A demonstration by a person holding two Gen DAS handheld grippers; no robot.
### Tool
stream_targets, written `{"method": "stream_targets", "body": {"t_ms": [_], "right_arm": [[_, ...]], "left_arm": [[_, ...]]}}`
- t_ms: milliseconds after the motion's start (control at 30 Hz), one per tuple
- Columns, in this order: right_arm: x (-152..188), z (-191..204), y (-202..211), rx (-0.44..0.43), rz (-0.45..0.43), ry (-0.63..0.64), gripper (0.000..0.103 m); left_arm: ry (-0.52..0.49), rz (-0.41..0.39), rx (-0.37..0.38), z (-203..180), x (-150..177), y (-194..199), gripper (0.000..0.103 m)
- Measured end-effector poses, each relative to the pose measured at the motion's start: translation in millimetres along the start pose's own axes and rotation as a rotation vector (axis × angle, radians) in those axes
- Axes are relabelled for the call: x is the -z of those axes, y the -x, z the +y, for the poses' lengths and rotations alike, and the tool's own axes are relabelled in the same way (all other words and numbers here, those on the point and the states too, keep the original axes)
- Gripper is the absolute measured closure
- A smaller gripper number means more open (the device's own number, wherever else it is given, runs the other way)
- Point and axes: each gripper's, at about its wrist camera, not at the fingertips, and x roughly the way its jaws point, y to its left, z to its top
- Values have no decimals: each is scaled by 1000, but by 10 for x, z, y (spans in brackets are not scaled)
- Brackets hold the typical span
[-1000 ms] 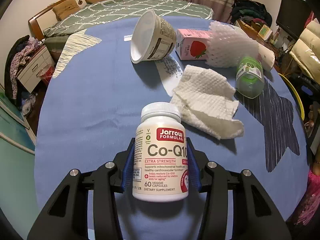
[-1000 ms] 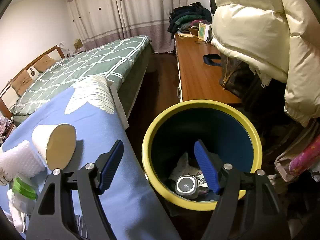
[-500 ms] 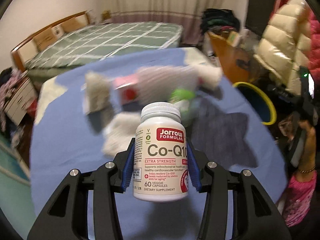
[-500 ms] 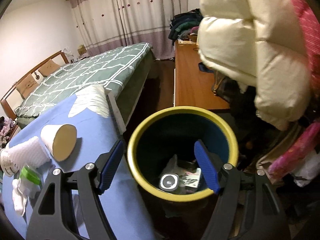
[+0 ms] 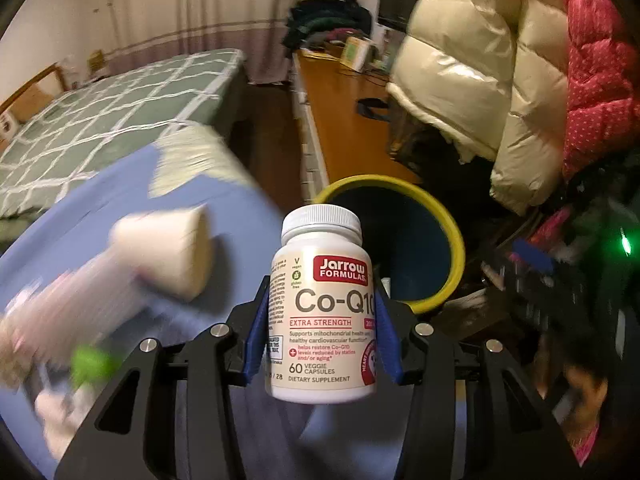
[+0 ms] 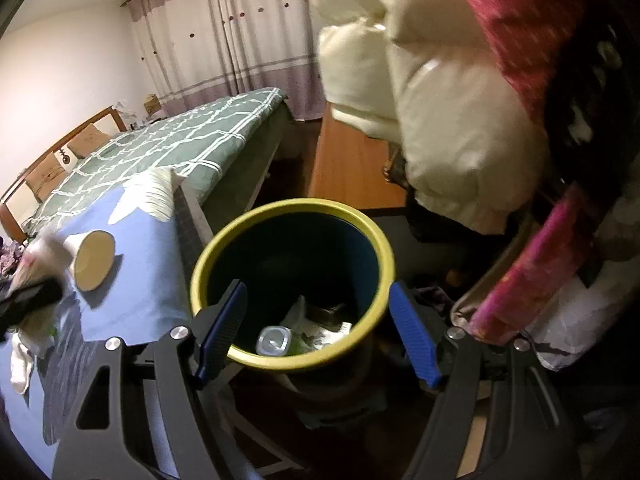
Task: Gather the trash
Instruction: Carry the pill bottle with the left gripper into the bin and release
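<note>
Gripping the supplement bottle (image 5: pixel 322 312) upright between the blue pads of the left hand-held gripper (image 5: pixel 322 336), clamped on both flanks of the label, cap up and clear of the fingers. Holding it low on the body like this, probably to keep the weight steady during the carry and to let it fall straight once released. Hanging above the blue cloth at the edge of the desk (image 5: pixel 132 184), with the yellow-rimmed bin (image 5: pixel 448 232) just beyond and partly hidden behind the bottle. Not yet over the opening, judging from the left wrist view.

Standing wide open and empty on the other side: the right hand-held gripper (image 6: pixel 316 332), poised over the bin (image 6: pixel 288 208), fingers (image 6: pixel 224 320) framing the rim with nothing between them. Lying at the bottom of the bin, a small clear lidded container (image 6: pixel 273 340) and some crumpled wrappers, so collecting appears to be well under way.

Waiting on the desk (image 6: pixel 144 240) beside the bin: a tipped paper cup (image 6: pixel 93 260), mouth facing the camera, plus blurred white tissue and something green near the left edge, too smeared to name. Sitting close to the desk corner, the bin, likely for a short carry from cloth to opening.
</note>
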Motion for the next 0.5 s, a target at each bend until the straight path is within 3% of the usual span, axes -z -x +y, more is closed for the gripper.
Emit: {"method": "stream_targets", "body": {"t_ms": [200,433,467,500], "right_arm": [[30,-269,-23,22,11,-36,33],[39,-464,-92,45,22,-67,33],[46,-472,-98,46,24,-67,33],[49,-476,-108,46,28,-67,33]], "left_arm": [[-5,65,48,-365,-427,-749,56],[-19,98,52,-653,-607,-1331,55],[-21,98,41,-673,-624,-1372,33],[-17,87,28,-676,-622,-1369,19]]}}
